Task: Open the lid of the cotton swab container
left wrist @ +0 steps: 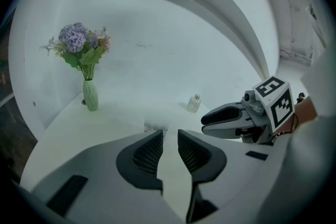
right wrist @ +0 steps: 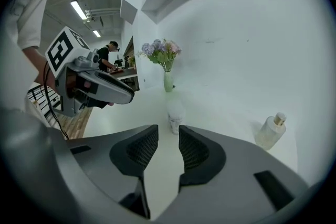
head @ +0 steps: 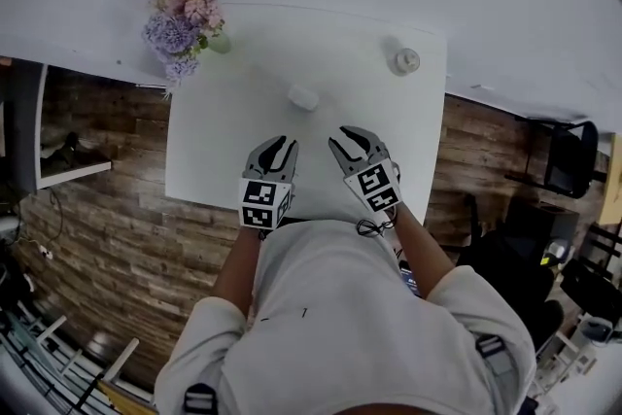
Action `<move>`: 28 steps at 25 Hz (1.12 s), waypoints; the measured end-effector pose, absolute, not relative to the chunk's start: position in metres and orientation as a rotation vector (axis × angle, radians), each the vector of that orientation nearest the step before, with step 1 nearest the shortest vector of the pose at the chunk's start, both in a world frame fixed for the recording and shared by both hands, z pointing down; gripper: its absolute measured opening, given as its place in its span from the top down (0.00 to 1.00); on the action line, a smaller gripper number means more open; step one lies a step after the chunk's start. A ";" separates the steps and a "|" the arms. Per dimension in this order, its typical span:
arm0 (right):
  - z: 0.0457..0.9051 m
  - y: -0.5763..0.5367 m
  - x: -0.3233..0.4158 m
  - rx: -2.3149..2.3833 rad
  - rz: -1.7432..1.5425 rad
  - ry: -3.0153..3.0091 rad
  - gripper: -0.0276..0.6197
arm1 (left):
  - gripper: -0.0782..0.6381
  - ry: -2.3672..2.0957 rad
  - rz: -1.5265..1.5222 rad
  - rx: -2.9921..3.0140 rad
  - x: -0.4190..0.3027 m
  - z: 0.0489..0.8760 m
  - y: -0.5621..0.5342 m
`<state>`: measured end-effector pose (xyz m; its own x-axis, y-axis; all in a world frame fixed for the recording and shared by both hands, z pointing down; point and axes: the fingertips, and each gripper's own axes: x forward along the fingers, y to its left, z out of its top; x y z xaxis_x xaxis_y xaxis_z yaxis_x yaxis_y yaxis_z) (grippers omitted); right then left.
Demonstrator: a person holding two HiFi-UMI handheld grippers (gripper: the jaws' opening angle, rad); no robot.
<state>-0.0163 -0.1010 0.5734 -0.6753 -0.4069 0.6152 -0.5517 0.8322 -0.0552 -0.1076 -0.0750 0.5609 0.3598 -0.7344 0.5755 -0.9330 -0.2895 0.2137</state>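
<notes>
The cotton swab container (head: 302, 97) (left wrist: 155, 127) (right wrist: 176, 114), a small white translucent tub with its lid on, stands near the middle of the white table (head: 214, 151). Both grippers hover over the table's near edge, short of the container. My left gripper (head: 283, 146) (left wrist: 169, 136) is open, with a narrow gap between its pads and nothing in it. My right gripper (head: 345, 139) (right wrist: 168, 131) is open too and holds nothing. Each gripper points toward the container, which shows just beyond the jaw tips in both gripper views.
A small pump bottle (head: 405, 61) (left wrist: 194, 103) (right wrist: 271, 131) stands at the table's far right. A green vase of purple and pink flowers (head: 185, 22) (left wrist: 90, 93) (right wrist: 167, 81) stands at the far left corner. A white wall backs the table; wood floor lies on either side.
</notes>
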 end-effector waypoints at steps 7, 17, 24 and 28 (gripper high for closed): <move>0.610 -0.134 -0.044 0.692 0.295 -2.343 0.73 | 0.75 -1.437 0.513 2.073 -0.135 0.571 -0.075; 0.651 -0.156 -0.079 0.626 0.279 -2.324 0.62 | 0.75 -1.491 0.523 1.999 -0.174 0.580 -0.063; 0.660 -0.170 -0.096 0.624 0.256 -2.337 0.59 | 0.75 -1.496 0.528 1.982 -0.185 0.582 -0.056; 0.659 -0.169 -0.098 0.609 0.231 -2.351 0.63 | 0.75 -1.496 0.539 1.985 -0.184 0.581 -0.055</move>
